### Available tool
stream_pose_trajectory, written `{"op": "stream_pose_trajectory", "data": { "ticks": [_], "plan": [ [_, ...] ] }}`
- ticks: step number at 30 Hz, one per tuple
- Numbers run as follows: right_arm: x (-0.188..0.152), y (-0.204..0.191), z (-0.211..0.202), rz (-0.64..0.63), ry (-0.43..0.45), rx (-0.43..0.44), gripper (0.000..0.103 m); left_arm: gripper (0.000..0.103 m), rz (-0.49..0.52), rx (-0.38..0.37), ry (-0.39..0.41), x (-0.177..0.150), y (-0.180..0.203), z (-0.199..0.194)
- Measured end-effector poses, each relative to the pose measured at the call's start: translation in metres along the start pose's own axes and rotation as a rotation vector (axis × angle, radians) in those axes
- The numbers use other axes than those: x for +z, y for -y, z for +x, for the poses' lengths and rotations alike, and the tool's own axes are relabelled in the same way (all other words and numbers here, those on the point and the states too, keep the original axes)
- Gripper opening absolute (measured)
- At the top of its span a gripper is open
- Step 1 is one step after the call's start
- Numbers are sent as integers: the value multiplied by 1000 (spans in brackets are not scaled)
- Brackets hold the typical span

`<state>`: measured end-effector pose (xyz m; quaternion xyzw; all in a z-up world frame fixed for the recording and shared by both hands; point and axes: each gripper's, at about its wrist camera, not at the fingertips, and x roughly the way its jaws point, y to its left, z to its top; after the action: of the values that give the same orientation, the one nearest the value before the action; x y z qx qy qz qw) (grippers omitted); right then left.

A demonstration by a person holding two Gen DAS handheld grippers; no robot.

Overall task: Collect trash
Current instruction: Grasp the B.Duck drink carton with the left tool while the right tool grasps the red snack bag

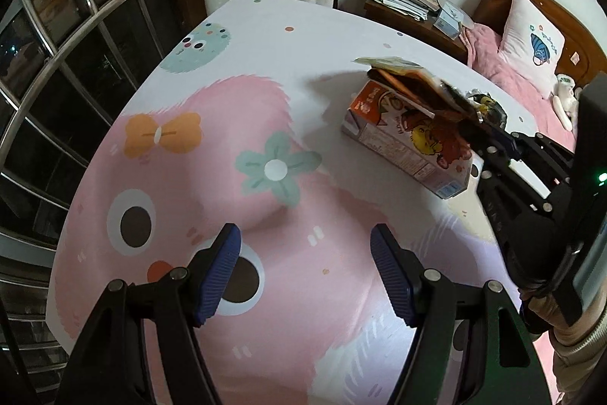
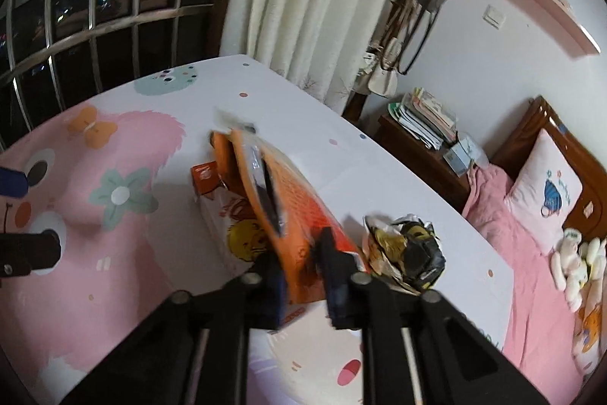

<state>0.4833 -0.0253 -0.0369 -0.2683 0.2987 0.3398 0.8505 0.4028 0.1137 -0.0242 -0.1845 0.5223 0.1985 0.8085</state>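
My right gripper (image 2: 303, 276) is shut on an orange snack bag (image 2: 292, 211) and holds it in the air above a printed snack box (image 2: 235, 234) that lies on the cartoon tablecloth. In the left wrist view the bag (image 1: 417, 90) hangs over the box (image 1: 409, 139), with the right gripper (image 1: 474, 124) coming in from the right. A crumpled black and yellow wrapper (image 2: 409, 253) lies just right of the bag. My left gripper (image 1: 305, 272) is open and empty over the pink part of the cloth, left of the box.
The table (image 1: 265, 25) has a pink and white cartoon cloth. A barred window (image 1: 57, 63) is at the left, a curtain (image 2: 303, 6) behind. A wooden nightstand (image 2: 417, 147) with stacked papers and a bed (image 2: 531, 272) with a pink blanket stand at the right.
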Motion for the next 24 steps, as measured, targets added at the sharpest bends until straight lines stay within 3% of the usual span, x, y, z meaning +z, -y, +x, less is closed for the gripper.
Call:
{"op": "stream_pose_trajectory", "data": {
  "ticks": [2, 10, 16, 21, 24],
  "plan": [
    [1, 11, -3, 61, -7, 35, 3, 69, 6, -8, 1, 3, 3, 0],
    [-12, 64, -22, 358, -40, 182, 2, 69, 31, -46, 13, 19, 17, -2],
    [-30, 85, -35, 453, -38, 199, 1, 69, 28, -110, -20, 37, 31, 7],
    [-47, 99, -36, 552, -42, 214, 1, 70, 23, -120, -71, 57, 50, 24],
    [-53, 103, -37, 584, -44, 217, 0, 78, -8, -120, -92, 69, 58, 37]
  ]
}}
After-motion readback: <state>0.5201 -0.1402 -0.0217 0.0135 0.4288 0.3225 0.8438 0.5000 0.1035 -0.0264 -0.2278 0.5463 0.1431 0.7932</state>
